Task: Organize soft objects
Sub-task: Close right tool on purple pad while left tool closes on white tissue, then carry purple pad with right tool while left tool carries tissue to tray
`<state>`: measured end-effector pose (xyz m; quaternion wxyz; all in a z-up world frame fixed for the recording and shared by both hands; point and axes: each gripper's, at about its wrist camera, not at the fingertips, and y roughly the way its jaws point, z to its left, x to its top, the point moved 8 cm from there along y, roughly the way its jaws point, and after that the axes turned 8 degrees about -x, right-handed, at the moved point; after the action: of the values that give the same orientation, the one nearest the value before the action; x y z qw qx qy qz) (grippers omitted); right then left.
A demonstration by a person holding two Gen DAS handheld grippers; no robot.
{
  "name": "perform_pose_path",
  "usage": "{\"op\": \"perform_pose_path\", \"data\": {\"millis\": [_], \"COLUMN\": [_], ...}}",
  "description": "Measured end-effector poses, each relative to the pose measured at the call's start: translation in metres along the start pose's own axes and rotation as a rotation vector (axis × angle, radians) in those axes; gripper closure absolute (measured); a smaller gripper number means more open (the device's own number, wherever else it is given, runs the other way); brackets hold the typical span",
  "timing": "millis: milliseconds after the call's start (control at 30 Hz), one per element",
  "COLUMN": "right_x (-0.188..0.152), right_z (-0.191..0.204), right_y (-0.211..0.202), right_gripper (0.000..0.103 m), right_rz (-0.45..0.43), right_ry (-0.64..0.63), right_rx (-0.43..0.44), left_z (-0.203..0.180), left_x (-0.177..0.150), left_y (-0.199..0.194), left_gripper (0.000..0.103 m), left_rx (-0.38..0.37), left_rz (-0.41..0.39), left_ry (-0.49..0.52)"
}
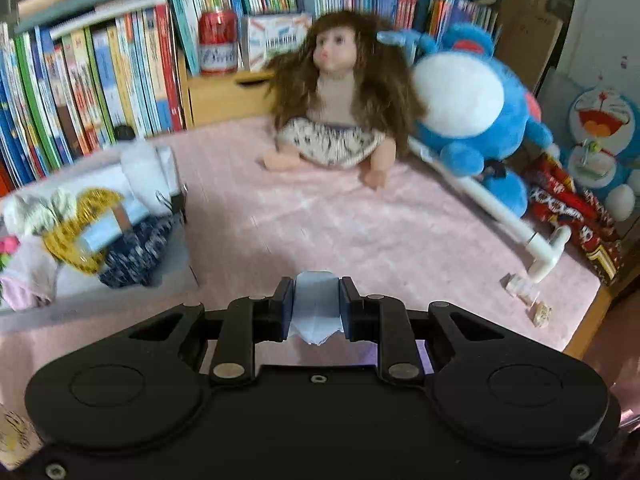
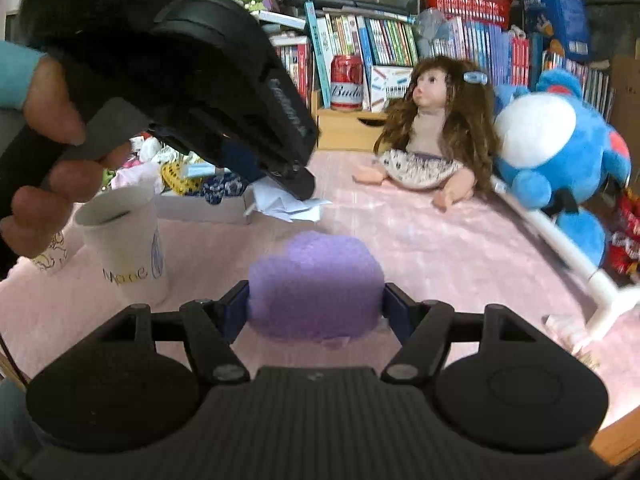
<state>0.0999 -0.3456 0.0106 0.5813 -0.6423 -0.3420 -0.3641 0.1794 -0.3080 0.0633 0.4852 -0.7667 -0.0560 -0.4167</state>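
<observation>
My left gripper (image 1: 316,304) is shut on a crumpled white tissue (image 1: 316,310) and holds it above the pink cloth (image 1: 340,224). In the right wrist view the left gripper (image 2: 296,188) hangs high at left with the tissue (image 2: 288,206) dangling from it. My right gripper (image 2: 316,304) is shut on a soft purple sponge (image 2: 314,284) low over the cloth. A white box (image 1: 132,280) full of soft cloth items sits at left. It also shows in the right wrist view (image 2: 192,208).
A long-haired doll (image 1: 340,92) sits at the back, a blue plush toy (image 1: 480,116) beside it on a white pipe frame (image 1: 500,216). A paper cup (image 2: 128,248) stands at left. Books, a red can (image 1: 218,42) and a wooden box (image 1: 224,96) line the back.
</observation>
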Motion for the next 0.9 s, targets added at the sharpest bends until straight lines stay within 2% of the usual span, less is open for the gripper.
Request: {"op": "perform_pose_path", "data": {"millis": [233,600,900], "right_x": [0.032,0.083,0.112], "right_z": [0.007,0.037,0.078], "right_y": [-0.005,-0.002,0.013], "right_gripper": [0.031,0.031,0.031], "right_rz": [-0.054,-0.108,-0.09], "right_ry": [-0.051,-0.051,-0.064], "right_rx": [-0.025,0.02,0.098], "left_z": [0.03,0.111,0.175], "left_x": [0.009,-0.007,-0.013], "left_y": [-0.048,-0.112,-0.139], "left_gripper": [0.081,0.081,0.081], "left_rx": [0.034,0.068,0.111], "left_rz": [-0.096,-0.211,-0.227], "left_ry": [0.009,-0.102,-0.149]}}
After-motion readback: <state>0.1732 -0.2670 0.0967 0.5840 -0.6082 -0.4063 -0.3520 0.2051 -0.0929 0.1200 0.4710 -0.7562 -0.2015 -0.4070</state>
